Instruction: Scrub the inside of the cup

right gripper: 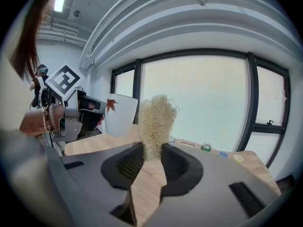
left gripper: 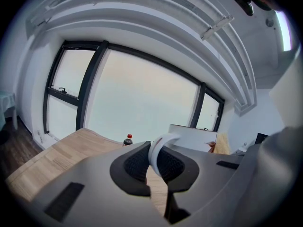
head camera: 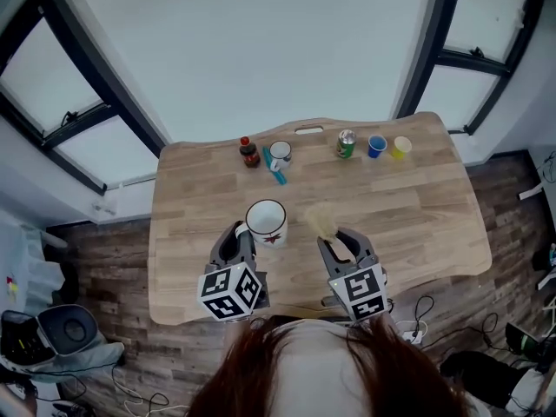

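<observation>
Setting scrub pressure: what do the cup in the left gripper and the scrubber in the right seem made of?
The cup looks like glazed ceramic, possibly enamelled metal: smooth white surface, rounded handle. The scrubber looks like a matte wad of fine curly fibres, pale straw colour, strands loose at its edges; plastic or plant fibre, I cannot tell.

White mugs: I count two, front mug and far mug.
Small cups: two at the desk's far edge, blue cup, yellow cup.
Bottles: one, red-capped bottle.
Cans: one, green can.
Scrubbers: one, tan scrubber.
Grippers: two, left gripper, right gripper.
</observation>
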The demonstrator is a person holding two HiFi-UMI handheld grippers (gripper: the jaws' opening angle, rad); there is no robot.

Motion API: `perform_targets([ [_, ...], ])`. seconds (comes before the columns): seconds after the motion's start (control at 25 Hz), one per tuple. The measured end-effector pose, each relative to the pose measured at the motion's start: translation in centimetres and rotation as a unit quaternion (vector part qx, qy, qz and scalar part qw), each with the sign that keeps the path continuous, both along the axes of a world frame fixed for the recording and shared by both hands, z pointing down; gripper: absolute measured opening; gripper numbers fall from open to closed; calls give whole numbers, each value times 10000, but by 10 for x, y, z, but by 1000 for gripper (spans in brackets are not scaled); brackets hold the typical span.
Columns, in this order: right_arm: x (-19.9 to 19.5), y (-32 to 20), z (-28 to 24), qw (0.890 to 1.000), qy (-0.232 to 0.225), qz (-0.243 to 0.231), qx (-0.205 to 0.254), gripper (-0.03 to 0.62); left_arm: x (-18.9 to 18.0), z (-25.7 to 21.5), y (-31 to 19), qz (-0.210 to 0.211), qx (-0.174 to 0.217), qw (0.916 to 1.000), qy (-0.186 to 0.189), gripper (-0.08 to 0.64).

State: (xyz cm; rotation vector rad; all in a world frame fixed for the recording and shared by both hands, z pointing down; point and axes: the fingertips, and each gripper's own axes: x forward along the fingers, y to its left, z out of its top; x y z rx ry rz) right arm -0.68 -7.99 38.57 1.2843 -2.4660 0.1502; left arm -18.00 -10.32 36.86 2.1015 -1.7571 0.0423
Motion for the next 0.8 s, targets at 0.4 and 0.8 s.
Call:
perform_targets([
  [0.4, 2, -2, 4, 9998, -33, 168, -77, 112, -16, 0, 9, -74, -9, 10000, 46, 23],
  [0.8, 0, -17, 11, 9993, -35, 337, -183, 113, -29, 7, -3, -44, -59, 10000, 60, 25],
])
